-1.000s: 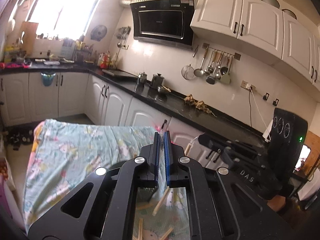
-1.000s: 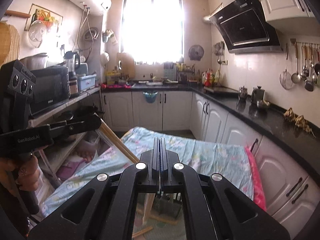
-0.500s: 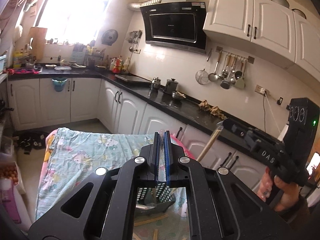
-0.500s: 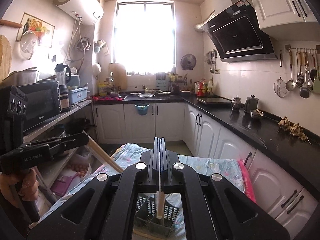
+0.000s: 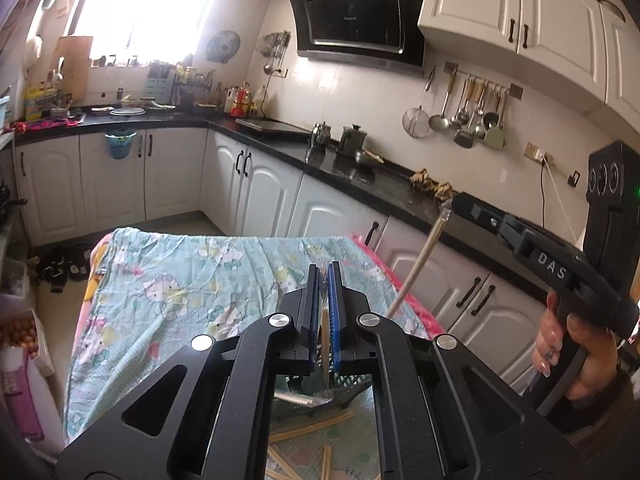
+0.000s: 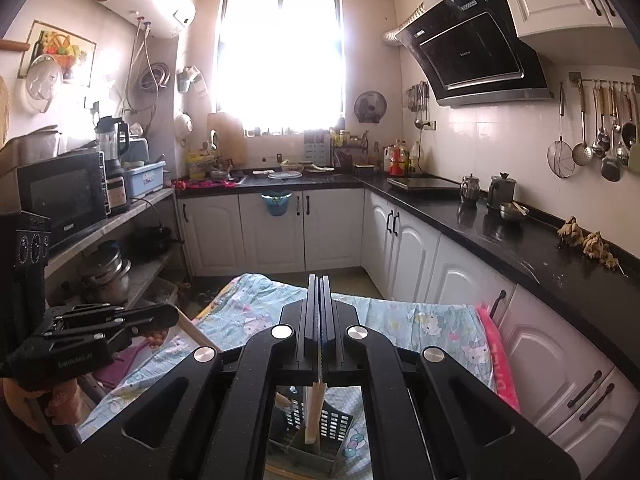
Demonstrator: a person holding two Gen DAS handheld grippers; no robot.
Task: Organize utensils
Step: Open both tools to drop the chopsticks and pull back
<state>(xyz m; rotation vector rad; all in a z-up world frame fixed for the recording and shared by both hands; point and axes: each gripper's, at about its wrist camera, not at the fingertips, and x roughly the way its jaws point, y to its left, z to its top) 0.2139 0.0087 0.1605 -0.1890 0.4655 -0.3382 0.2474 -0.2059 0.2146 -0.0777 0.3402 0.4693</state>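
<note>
My left gripper is shut on a wooden chopstick that hangs down toward the dark slotted utensil basket on the cloth-covered table. My right gripper is shut on another wooden chopstick, whose lower end is in or just above the same basket. The right gripper also shows in the left wrist view, its chopstick slanting down. The left gripper shows in the right wrist view. Several loose chopsticks lie on the cloth.
The table has a light blue cartoon cloth with a pink edge. White cabinets and a black counter run along the right. Shelves with a microwave and pots stand at the left.
Both grippers have tilted and moved so the table and basket show more below them. The two held chopsticks now hang down at the basket.
</note>
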